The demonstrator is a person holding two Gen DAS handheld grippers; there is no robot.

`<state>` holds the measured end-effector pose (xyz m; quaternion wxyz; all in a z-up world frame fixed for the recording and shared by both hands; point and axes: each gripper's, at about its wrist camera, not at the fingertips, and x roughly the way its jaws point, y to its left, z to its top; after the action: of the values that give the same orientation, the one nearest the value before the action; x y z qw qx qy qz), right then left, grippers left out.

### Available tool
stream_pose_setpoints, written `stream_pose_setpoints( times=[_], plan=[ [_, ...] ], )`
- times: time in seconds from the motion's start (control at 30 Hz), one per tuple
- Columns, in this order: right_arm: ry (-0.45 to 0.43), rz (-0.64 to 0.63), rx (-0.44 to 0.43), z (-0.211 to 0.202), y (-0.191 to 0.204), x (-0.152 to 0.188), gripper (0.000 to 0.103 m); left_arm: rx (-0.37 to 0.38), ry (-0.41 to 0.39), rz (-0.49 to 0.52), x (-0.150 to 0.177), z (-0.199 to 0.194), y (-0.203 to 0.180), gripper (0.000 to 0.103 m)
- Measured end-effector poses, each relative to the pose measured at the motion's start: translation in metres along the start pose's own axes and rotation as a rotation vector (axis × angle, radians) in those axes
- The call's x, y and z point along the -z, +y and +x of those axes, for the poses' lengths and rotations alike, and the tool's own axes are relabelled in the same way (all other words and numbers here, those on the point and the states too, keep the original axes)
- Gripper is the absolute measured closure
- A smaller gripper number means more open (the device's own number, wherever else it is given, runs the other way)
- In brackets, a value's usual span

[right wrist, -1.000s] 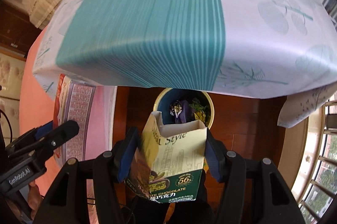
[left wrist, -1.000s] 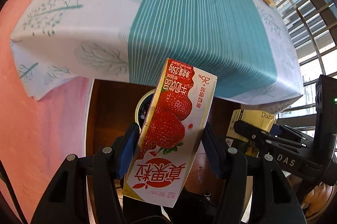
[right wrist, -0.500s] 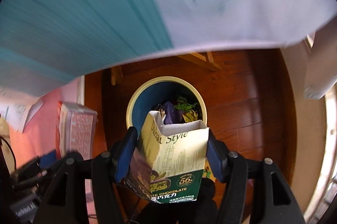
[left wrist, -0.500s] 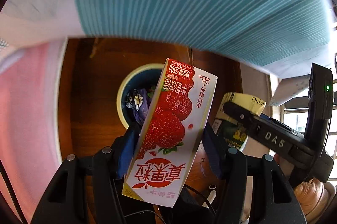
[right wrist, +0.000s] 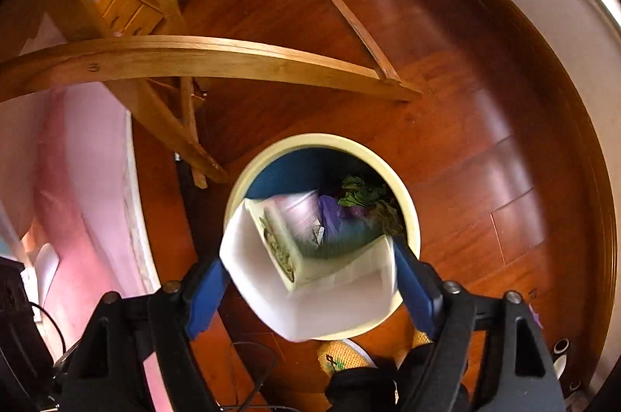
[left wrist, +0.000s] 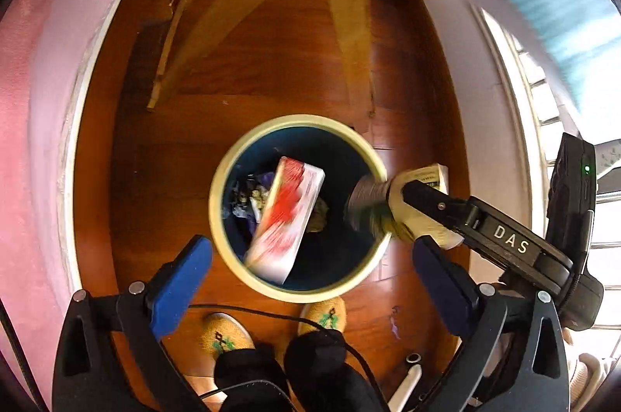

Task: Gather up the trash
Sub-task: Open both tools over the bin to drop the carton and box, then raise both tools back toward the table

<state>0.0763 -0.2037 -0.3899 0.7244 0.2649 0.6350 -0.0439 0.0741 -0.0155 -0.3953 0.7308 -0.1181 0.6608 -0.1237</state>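
The left hand-held gripper (left wrist: 310, 258) is opening wide above the round bin (left wrist: 229, 175), and the strawberry carton (left wrist: 285, 218) lies free inside it. The right hand-held gripper (right wrist: 308, 276) is opening too; the chocolate box (right wrist: 310, 276) sits between its jaws over the bin's near rim.

A reddish-brown wooden plank floor (right wrist: 485, 125) is seen from above. Pale wooden furniture legs and crossbars (right wrist: 202, 57) are set over it. A pink wall (left wrist: 23, 125) is seen at the left, a bright barred window (left wrist: 543, 94) at the right.
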Motion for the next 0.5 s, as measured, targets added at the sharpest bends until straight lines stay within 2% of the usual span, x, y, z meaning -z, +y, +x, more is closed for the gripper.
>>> stream_pose_setpoints(
  times=[0.23, 0.5],
  plan=[
    [0.019, -0.008, 0.008, 0.007, 0.001, 0.005, 0.022, -0.025, -0.025, 0.003, 0.000, -0.008, 0.015, 0.001],
    [0.020, -0.053, 0.020, -0.008, 0.014, 0.004, 0.022, -0.052, -0.060, 0.001, 0.001, -0.036, 0.014, 0.001]
  ],
)
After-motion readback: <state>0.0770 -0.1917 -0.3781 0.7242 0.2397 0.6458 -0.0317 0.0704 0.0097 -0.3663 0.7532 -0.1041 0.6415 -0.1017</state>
